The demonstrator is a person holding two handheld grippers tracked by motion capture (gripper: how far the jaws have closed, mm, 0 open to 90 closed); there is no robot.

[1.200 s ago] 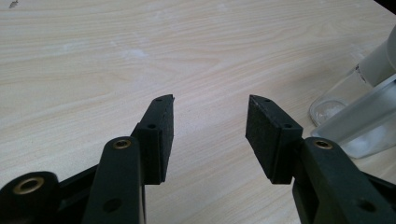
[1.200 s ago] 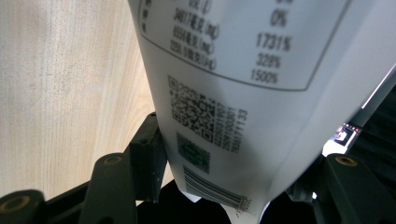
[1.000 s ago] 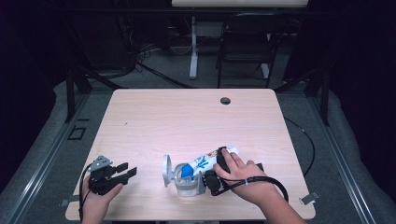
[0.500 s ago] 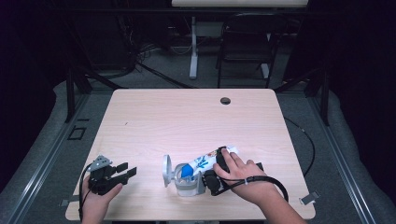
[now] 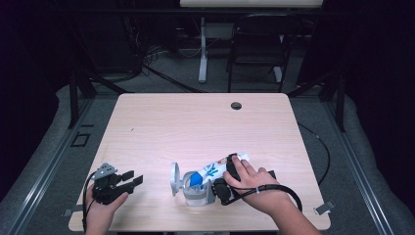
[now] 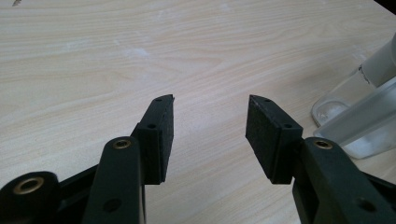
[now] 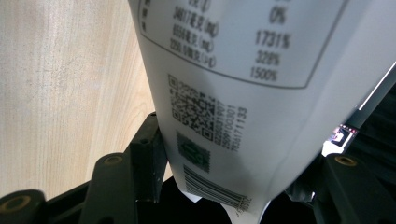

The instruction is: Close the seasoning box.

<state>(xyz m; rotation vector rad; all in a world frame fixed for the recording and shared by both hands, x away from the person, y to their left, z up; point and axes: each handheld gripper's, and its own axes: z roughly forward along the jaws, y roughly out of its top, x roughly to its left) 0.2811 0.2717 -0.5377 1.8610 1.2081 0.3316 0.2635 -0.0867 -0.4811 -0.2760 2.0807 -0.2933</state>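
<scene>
A white pouch with blue print lies tilted at the table's near edge, its lower end over a clear jar with an open lid. My right gripper clamps the pouch, one jaw on each side of its barcode end. My left gripper rests well apart to the left, jaws spread wide around nothing.

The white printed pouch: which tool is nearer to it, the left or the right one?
Right. The right tool has the white printed pouch between its jaws and grips it. The left tool is apart from it, open over bare table, toward the table's left edge.
</scene>
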